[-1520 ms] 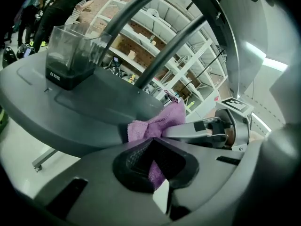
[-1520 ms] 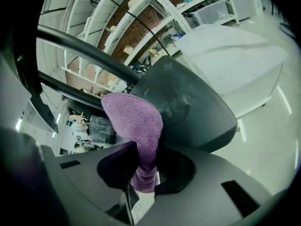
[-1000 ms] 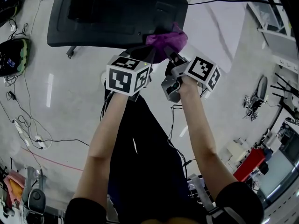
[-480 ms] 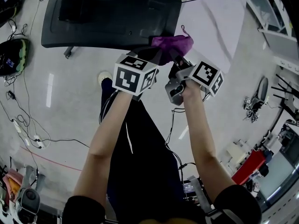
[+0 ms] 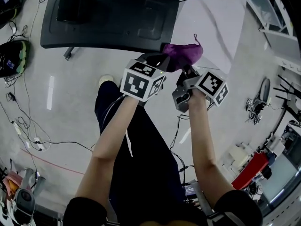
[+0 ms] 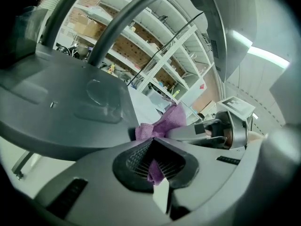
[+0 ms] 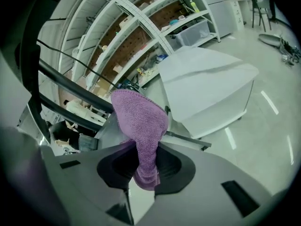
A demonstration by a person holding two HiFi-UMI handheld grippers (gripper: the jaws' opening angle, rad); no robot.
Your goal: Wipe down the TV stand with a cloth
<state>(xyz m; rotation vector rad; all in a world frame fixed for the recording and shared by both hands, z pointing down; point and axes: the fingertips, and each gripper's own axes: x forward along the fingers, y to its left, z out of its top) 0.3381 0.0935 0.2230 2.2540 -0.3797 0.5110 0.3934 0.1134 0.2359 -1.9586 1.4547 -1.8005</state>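
Note:
The TV stand's dark grey base (image 5: 108, 18) lies across the top of the head view, its curved poles (image 6: 117, 22) rising in the left gripper view. A purple cloth (image 5: 182, 54) is bunched just past the base's near right corner. My left gripper (image 5: 162, 61) is shut on one end of the cloth (image 6: 155, 166). My right gripper (image 5: 186, 69) is shut on the other end, and the cloth (image 7: 141, 121) stands up out of its jaws. The two grippers are side by side, and the right gripper (image 6: 221, 131) shows in the left gripper view.
A white low table (image 5: 211, 27) stands right of the base. Cables and a black bag (image 5: 14, 55) lie on the floor at left. A red box (image 5: 251, 166) and clutter sit at lower right. Shelving racks (image 7: 141, 36) fill the background. My dark trousers and a shoe (image 5: 106, 80) are below.
Both grippers have carried the cloth to the right, from over the base's front right edge to just past its corner. Both stay shut on the cloth.

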